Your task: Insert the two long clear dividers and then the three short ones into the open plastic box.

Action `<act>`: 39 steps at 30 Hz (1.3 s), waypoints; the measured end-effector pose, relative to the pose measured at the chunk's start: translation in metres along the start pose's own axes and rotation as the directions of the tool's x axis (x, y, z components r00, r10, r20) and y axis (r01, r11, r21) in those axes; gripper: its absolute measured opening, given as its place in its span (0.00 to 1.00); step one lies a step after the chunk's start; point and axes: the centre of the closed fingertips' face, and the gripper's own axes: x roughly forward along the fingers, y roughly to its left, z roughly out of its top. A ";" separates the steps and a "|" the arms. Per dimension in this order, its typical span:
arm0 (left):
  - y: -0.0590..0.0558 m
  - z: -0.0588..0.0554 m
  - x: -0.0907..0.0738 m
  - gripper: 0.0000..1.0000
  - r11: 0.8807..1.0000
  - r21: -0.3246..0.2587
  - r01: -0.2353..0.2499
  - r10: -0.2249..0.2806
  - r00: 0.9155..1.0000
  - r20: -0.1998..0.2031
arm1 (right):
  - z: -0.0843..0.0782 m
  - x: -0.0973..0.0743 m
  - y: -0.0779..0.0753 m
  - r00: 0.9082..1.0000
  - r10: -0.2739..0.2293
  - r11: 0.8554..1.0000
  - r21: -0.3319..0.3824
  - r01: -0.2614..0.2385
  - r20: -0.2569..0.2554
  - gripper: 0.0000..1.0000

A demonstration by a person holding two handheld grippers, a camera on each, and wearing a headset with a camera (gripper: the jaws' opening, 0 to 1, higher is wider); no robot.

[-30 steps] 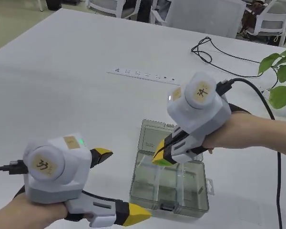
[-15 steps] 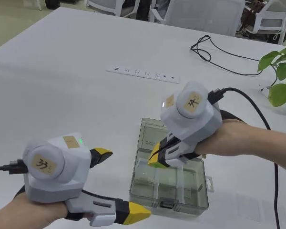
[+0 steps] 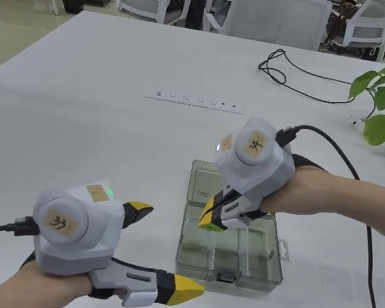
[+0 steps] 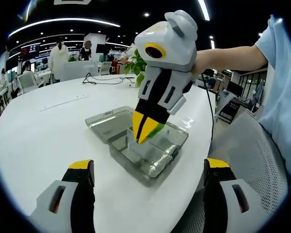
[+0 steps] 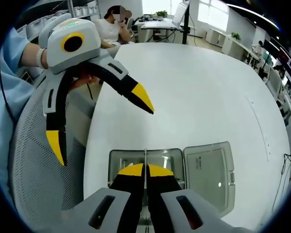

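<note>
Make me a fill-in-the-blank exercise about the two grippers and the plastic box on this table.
1. The right gripper hangs over the open plastic box with its jaws ____ on a clear divider.
2. The left gripper, off to the side of the box, holds nothing and its jaws are ____.
3. Beyond the white power strip, the looped cable on the table is ____ in colour.

Missing words: shut; open; black.

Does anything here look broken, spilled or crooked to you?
Nothing stands out. The plastic box sits open and flat on the table, its lid laid back. The right gripper is shut on a thin clear divider over the box, and the left gripper is open, off to the side.
</note>
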 end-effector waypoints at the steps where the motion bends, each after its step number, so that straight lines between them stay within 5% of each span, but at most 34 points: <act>1: 0.000 0.000 0.000 0.95 1.000 0.000 0.000 0.000 1.000 -0.001 | -0.001 0.002 0.000 1.000 0.000 1.000 -0.003 0.000 -0.003 0.02; 29: 0.000 0.001 0.001 0.95 1.000 0.003 0.006 -0.006 1.000 0.001 | -0.011 0.023 0.000 0.996 -0.003 1.000 -0.030 0.000 -0.093 0.02; 39: -0.001 0.002 0.000 0.95 1.000 0.003 0.008 -0.008 1.000 0.005 | -0.011 0.021 0.000 0.996 -0.005 0.999 -0.039 0.001 -0.089 0.02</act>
